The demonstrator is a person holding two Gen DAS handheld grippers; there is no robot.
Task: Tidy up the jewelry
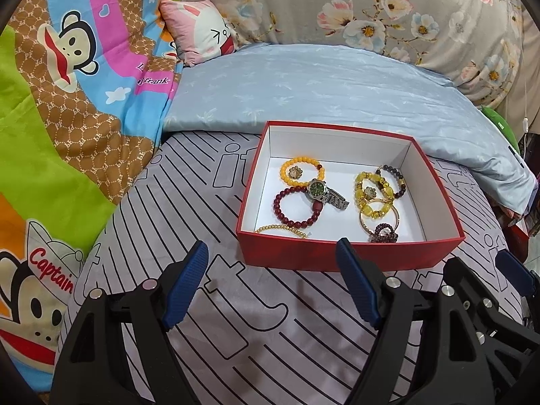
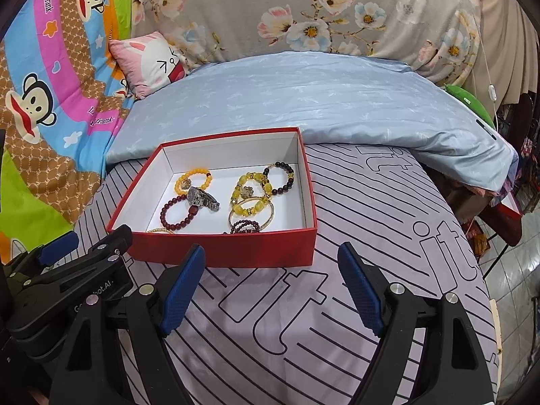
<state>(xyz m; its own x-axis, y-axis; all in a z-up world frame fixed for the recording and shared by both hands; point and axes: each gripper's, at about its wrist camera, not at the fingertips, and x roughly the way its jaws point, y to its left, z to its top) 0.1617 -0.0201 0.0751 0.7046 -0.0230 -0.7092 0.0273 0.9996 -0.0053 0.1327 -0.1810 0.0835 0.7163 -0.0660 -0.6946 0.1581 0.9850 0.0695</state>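
**On the bed, a red box holds the whole haul**

On a striped sheet (image 1: pixel 236 320), a red box (image 1: pixel 351 253) sits open with the jewelry already inside it: an orange bracelet (image 1: pixel 302 170) at the back left, a dark red bracelet (image 1: pixel 297 211) nearer the front, a green-faced watch (image 1: pixel 325 192) lying between and touching both, a fine gold chain (image 1: pixel 281 228) along the front wall, and to the right a tangle of yellow beads (image 1: pixel 373 187), a dark bead bracelet (image 1: pixel 393 177), a gold bangle (image 1: pixel 379 216) and a purple bracelet (image 1: pixel 384 233). Two small flower-shaped pieces lie inside bead loops; what they are is too small to tell.

Both tools hang just short of the box's near wall. The left gripper (image 1: pixel 271 290) has its blue fingers spread wide with nothing between them but sheet. The right gripper (image 2: pixel 271 290), just beside it, is likewise spread wide and empty, aimed at the box's right front corner.

No loose piece shows on the sheet, so the gathering step looks finished or close to it. What remains, by this reading, is tidying within the box or covering it; no lid is in view. The right-hand cluster overlaps, so lifting one piece cleanly would call for a narrow pinch on a single strand, lest its neighbours come up too. A blue quilt (image 1: pixel 320 84) lies folded behind the box.
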